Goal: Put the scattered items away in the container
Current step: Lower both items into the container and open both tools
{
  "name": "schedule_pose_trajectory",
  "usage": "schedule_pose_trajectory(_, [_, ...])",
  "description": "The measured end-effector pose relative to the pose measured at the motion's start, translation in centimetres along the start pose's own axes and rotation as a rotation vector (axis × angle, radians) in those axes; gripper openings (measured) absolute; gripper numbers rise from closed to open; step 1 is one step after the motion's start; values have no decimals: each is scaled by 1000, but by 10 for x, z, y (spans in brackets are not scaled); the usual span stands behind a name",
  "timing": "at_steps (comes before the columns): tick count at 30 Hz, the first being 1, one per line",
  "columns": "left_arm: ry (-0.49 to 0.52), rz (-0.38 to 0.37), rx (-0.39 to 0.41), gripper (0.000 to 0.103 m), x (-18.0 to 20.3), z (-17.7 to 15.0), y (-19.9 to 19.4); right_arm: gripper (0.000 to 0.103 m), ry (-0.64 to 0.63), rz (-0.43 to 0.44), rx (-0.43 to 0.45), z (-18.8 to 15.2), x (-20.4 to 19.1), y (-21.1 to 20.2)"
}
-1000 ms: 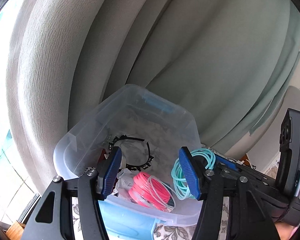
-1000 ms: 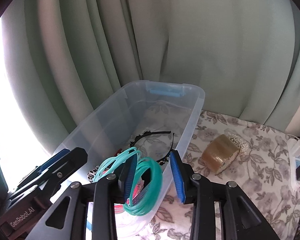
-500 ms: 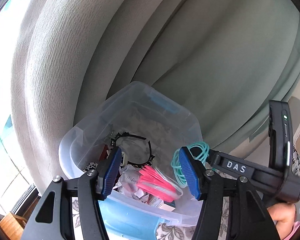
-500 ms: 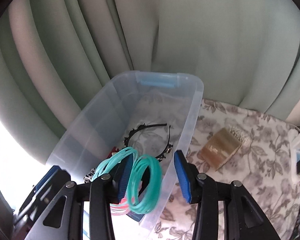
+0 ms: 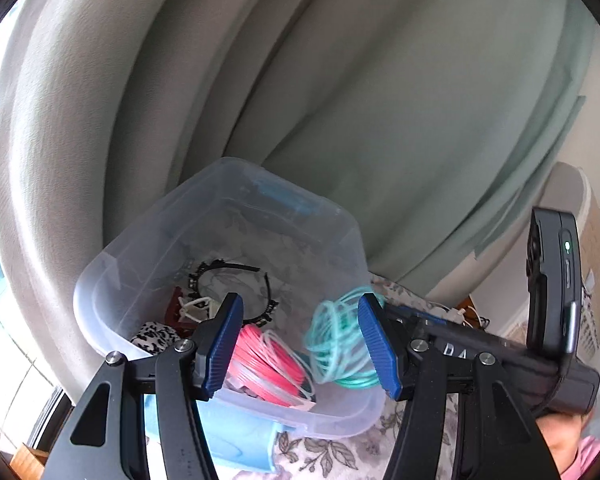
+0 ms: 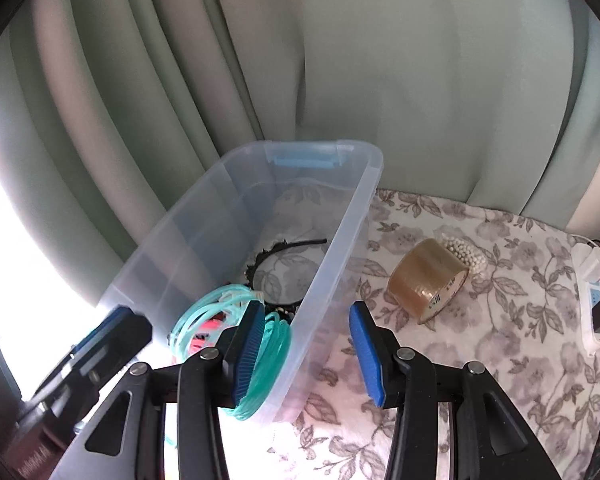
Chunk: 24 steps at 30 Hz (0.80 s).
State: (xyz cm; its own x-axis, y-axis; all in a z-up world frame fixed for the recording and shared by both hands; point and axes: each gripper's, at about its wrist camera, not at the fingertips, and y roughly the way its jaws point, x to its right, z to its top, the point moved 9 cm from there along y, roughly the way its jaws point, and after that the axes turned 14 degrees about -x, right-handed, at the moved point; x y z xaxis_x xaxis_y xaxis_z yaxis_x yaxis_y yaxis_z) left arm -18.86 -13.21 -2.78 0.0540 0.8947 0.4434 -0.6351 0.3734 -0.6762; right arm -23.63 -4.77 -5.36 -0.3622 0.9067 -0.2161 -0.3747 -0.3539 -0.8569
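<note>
A clear plastic bin (image 6: 332,248) with a blue latch stands on the flowered cloth. Inside lie a black headband (image 6: 284,248), a pink cord coil (image 5: 264,360) and a leopard-print item (image 5: 152,336). My right gripper (image 6: 306,312) is open and straddles the bin's near right wall. A teal cord coil (image 6: 204,320) hangs loosely around its left finger (image 6: 248,340), over the bin, and no pad presses it. In the left wrist view the teal coil (image 5: 340,344) looks blurred. My left gripper (image 5: 300,304) hovers open and empty above the bin's near end.
A brown tape roll (image 6: 428,280) and a string of white beads (image 6: 466,252) lie on the cloth right of the bin. A white power strip (image 6: 588,280) sits at the far right. Green curtains hang close behind. A light blue lid (image 5: 228,440) lies under the bin.
The right gripper's jaws have widened and it has shifted right, so the bin wall now sits between its fingers. The teal coil hangs looser and lower. The left gripper rose slightly.
</note>
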Motion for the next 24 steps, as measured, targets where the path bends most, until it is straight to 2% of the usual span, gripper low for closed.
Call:
schedule_pose_trajectory(5, [-7, 18, -21, 61, -2, -1, 4, 48, -24, 16, 41, 4, -8, -17])
schedule_pose_trajectory(13, [-46, 48, -20, 61, -10, 1, -1, 48, -91, 40, 68, -14, -26, -35])
schedule_pose_trajectory(19, [-31, 117, -14, 61, -7, -2, -13, 48, -94, 52, 79, -28, -30, -47])
schedule_pose_trajectory(24, [-18, 145, -12, 67, 2, -6, -22, 48, -93, 58, 103, -39, -28, -65])
